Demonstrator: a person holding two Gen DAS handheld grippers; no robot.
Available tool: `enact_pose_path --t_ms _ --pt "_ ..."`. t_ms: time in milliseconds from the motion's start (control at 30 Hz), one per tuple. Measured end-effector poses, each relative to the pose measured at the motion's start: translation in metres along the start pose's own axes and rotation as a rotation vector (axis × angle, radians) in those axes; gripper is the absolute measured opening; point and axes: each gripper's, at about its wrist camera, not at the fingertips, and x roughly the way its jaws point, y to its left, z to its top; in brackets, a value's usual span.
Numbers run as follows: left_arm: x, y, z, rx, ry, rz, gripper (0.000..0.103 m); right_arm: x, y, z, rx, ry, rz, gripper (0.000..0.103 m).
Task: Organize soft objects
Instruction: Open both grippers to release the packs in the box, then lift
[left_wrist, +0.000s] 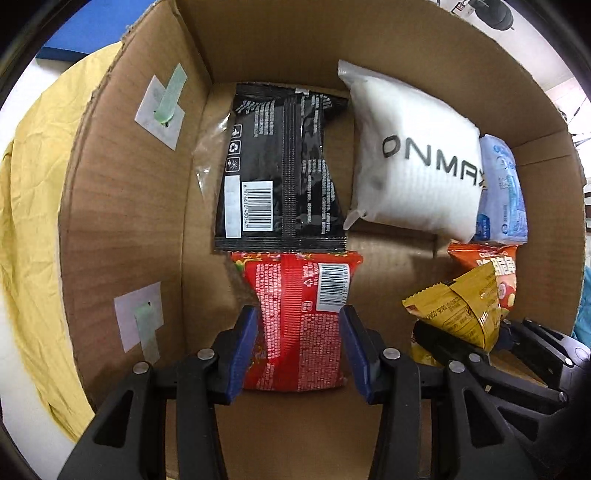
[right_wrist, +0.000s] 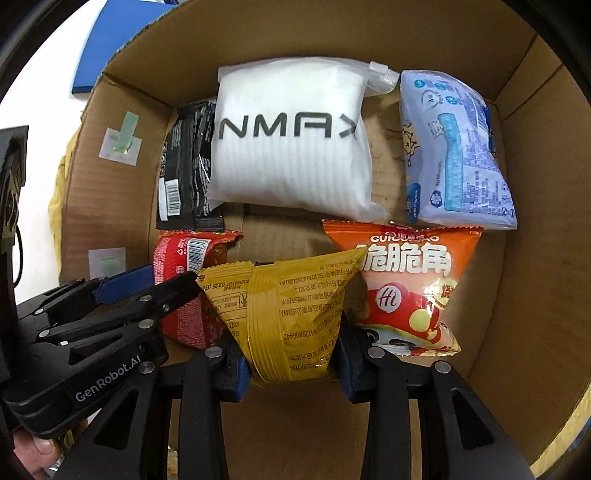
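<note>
Looking down into the cardboard box (left_wrist: 122, 221), I have both grippers lowered inside it, each clamped on a snack bag. My left gripper (left_wrist: 299, 350) has its 2 blue pads (left_wrist: 242, 350) pressed against the sides of the red packet (left_wrist: 299, 325), which pinches in at the waist between them; its barcode faces up and its far end touches the black packet (left_wrist: 280, 177) lying flat on the box floor beyond it. My right gripper (right_wrist: 291, 363) is closed on the yellow bag (right_wrist: 284, 314), squeezing its lower end so the top fans out wide above the jaws. From the right wrist view the left gripper (right_wrist: 147, 284) shows at the lower left with the red packet (right_wrist: 184, 288) between its fingers. Just right of the yellow bag lies the orange chip bag (right_wrist: 406, 288), the 2 overlapping at the yellow bag's corner. Along the far wall sit the white pouch (right_wrist: 288, 147), partly over the black packet (right_wrist: 184, 166), and the pale blue pack (right_wrist: 454, 155) in the far right corner. On the left wall I can see 2 white stickers with green tape (left_wrist: 162, 107). A yellow cloth (left_wrist: 33, 221) lies outside the box on the left.
</note>
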Motion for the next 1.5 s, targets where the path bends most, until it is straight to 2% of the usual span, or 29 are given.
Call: enact_pose_path --t_ms 200,300,367,433,500,633,767,900,967,1133,1200,1500 --pt "0.007 0.004 -0.009 -0.012 0.001 -0.001 0.044 0.004 0.005 0.0 -0.007 0.009 -0.018 0.041" --pt "0.009 0.007 -0.012 -0.014 -0.005 0.009 0.044 0.005 0.007 -0.001 -0.003 0.016 -0.025 0.047" --pt "0.006 0.01 -0.013 -0.018 -0.009 0.017 0.044 0.004 0.011 0.0 -0.001 0.011 -0.029 0.057" --pt "0.0 0.011 -0.016 -0.021 -0.016 0.028 0.044 -0.004 0.008 -0.006 -0.007 0.001 -0.034 0.062" --pt "-0.006 0.01 -0.018 -0.02 -0.022 0.035 0.044 -0.009 0.009 -0.007 -0.01 -0.008 -0.04 0.065" --pt "-0.021 0.009 -0.022 -0.02 -0.041 0.046 0.054 -0.023 0.01 -0.009 -0.016 -0.03 -0.066 0.067" --pt "-0.042 0.004 -0.03 -0.031 -0.073 0.035 0.061 -0.043 0.008 -0.014 -0.021 -0.057 -0.083 0.077" --pt "-0.066 -0.004 -0.041 -0.014 -0.121 0.048 0.072 -0.065 0.004 -0.021 -0.02 -0.086 -0.104 0.08" --pt "-0.078 -0.008 -0.048 -0.005 -0.146 0.051 0.074 -0.075 0.004 -0.026 -0.015 -0.098 -0.113 0.088" --pt "-0.112 -0.013 -0.061 -0.005 -0.215 0.081 0.095 -0.109 -0.003 -0.042 -0.001 -0.155 -0.138 0.103" --pt "-0.124 -0.011 -0.066 -0.022 -0.23 0.067 0.1 -0.126 -0.008 -0.049 0.0 -0.179 -0.143 0.103" --pt "-0.184 -0.027 -0.097 -0.028 -0.364 0.07 0.101 -0.199 -0.011 -0.087 0.008 -0.279 -0.139 0.103"
